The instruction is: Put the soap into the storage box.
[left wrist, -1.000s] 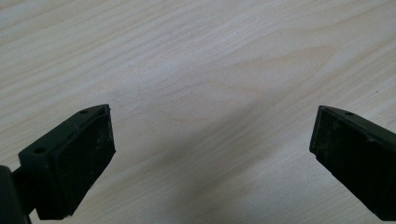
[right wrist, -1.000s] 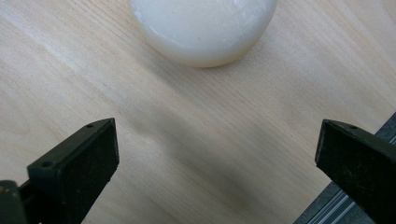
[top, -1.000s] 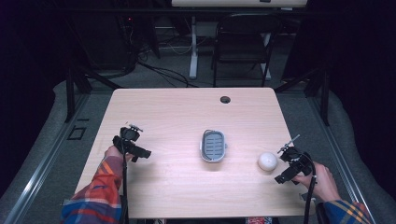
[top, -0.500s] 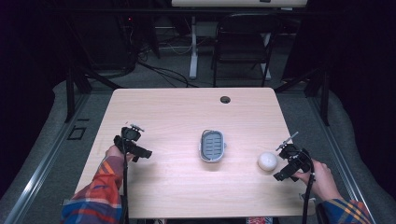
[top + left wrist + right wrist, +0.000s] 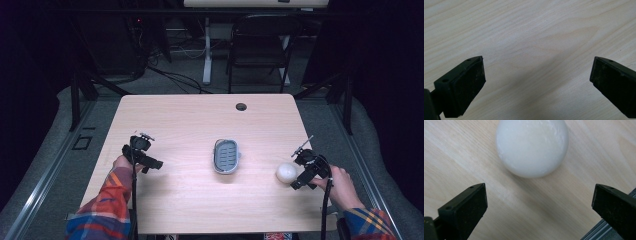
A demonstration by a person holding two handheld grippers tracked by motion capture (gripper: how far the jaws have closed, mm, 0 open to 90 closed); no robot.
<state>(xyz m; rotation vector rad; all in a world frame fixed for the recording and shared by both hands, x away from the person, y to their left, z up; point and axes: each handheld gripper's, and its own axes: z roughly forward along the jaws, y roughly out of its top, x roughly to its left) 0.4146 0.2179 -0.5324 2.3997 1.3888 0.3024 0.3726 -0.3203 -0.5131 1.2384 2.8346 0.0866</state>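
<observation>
A white round soap-like ball (image 5: 286, 173) lies on the wooden table (image 5: 190, 120) at the right. My right gripper (image 5: 295, 176) is right beside it, open, and in the right gripper view the ball (image 5: 532, 146) sits just beyond the tips of the spread jaws, between neither. A grey oval soap dish (image 5: 226, 156) with a slotted bottom rests at the table's middle. My left gripper (image 5: 155, 164) hovers at the left, open, and the left gripper view has bare wood (image 5: 534, 50) between its jaws.
A round cable hole (image 5: 241, 106) is near the table's far edge. A black chair (image 5: 260, 45) and desk legs stand behind the table. The table's right edge (image 5: 599, 230) runs close under the right gripper.
The right gripper has moved left toward the ball, now almost against it. The left gripper has stayed about where it was.
</observation>
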